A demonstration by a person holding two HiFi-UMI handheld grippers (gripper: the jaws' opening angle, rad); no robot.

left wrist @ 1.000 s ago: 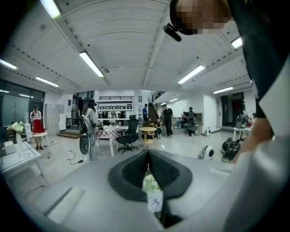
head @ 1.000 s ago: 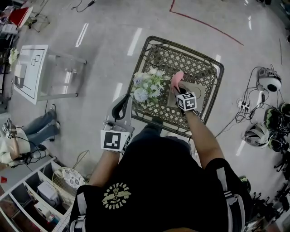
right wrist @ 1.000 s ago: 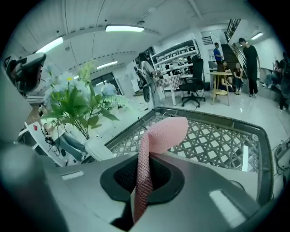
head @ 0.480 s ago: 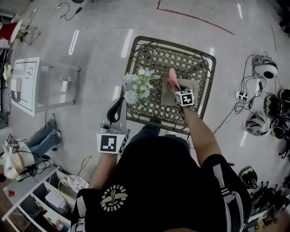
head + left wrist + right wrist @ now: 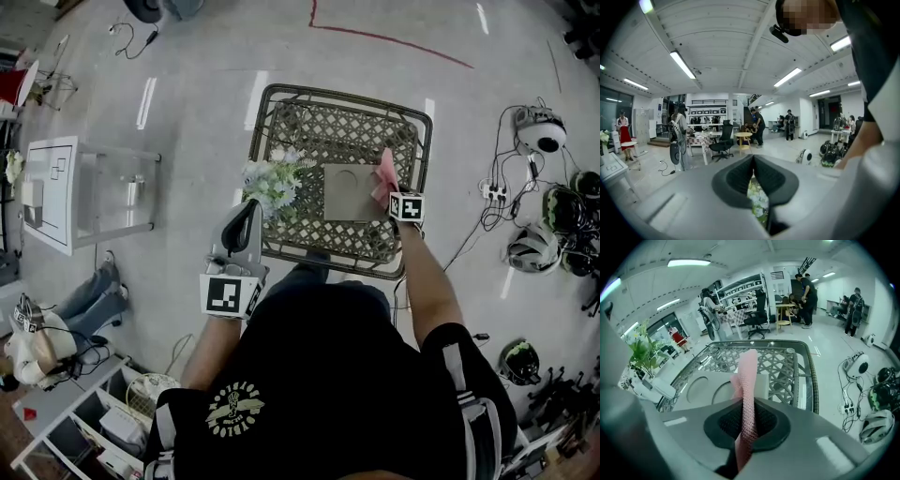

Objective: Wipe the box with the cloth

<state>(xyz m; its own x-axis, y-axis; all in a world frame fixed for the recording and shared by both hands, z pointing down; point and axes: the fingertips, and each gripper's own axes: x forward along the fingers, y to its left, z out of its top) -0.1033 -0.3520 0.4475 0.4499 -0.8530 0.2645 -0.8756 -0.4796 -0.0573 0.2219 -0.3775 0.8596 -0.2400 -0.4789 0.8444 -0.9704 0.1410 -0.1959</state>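
Grips the cloth (image 5: 383, 167) upright in the right claw (image 5: 388, 186) at the right edge of the box (image 5: 349, 192), probably ready to sweep across its top. Finds the box flat near the middle of the counter (image 5: 333, 92), flowers (image 5: 269, 183) just left. Hangs the left claw (image 5: 247, 210), jaws together and empty, off the near left corner, clear of wiping.

A brown lattice surface (image 5: 347, 131) carried a flat tan box (image 5: 349, 192), with pale flowers (image 5: 270, 183) just beside its left edge. The right hand-held gripper (image 5: 390, 190) held a pink cloth (image 5: 384, 169) at the box's right edge. The left hand-held gripper (image 5: 249, 210) hung near the flowers.
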